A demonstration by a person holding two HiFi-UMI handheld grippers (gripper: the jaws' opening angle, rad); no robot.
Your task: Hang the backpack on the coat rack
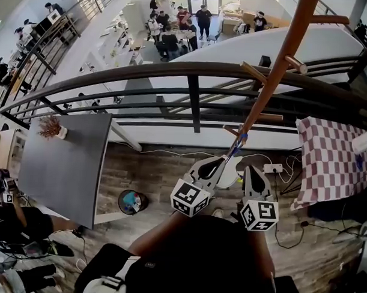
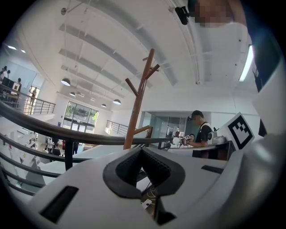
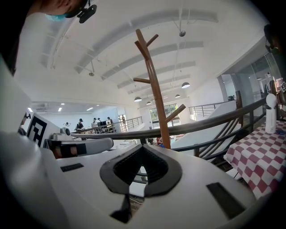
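Observation:
The brown wooden coat rack [image 1: 276, 68] rises from the floor past the railing, with short pegs [image 1: 253, 72] along its pole. It also stands ahead in the left gripper view [image 2: 138, 98] and the right gripper view [image 3: 156, 89]. My left gripper [image 1: 221, 160] and right gripper [image 1: 250, 170] are held side by side, pointing at the rack's base. Both are shut with nothing between the pads [image 2: 142, 150] [image 3: 142, 147]. A black bag-like mass [image 1: 197, 257] with a pale strap [image 1: 109, 283] fills the bottom edge; I cannot tell whether it is the backpack.
A black curved railing [image 1: 192, 71] runs just beyond the rack. A grey table [image 1: 69, 163] is at the left and a checked tablecloth [image 1: 330, 160] at the right with a white bottle [image 3: 269, 114]. A small bin [image 1: 132, 201] and cables [image 1: 273, 168] lie on the floor.

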